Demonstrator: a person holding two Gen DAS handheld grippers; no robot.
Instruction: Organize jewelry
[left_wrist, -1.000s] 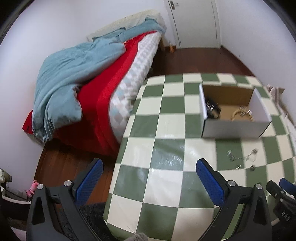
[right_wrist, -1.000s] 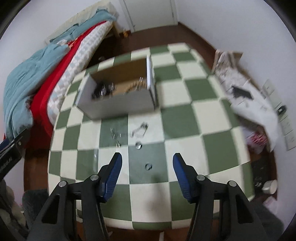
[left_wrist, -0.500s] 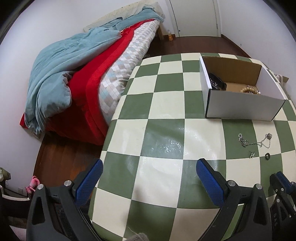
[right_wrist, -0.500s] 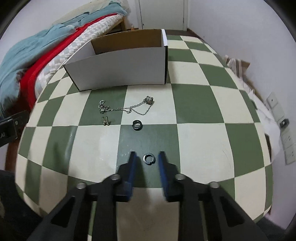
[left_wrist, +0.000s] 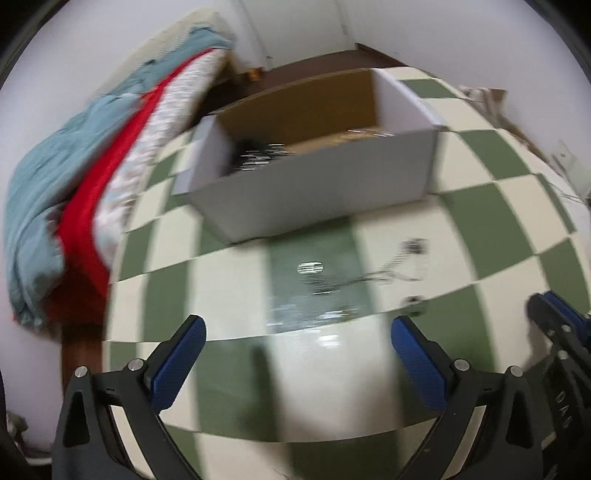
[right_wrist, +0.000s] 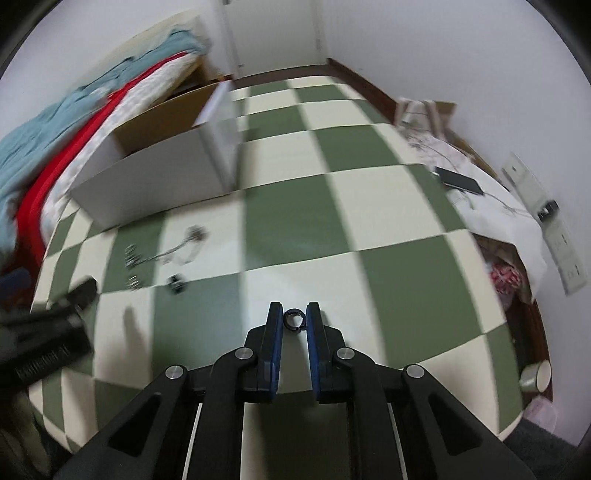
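While pinched between the two blue pads, dark ring (right_wrist: 294, 320) stands upright at the tips of right gripper (right_wrist: 294, 319), hole facing the camera, small gap in its band low on the right. Held just above the checkered table (right_wrist: 388, 218). Left gripper (left_wrist: 297, 354) spread wide, nothing between its pads. Right wrist view alone shows the ring; chain (right_wrist: 173, 251), a second ring (right_wrist: 176, 284) and small earrings (right_wrist: 133, 281) lie apart on the table near the white box (right_wrist: 155, 181). Left wrist view alone looks into the box (contents blurred, dark and shiny bits), long axis running left to right.
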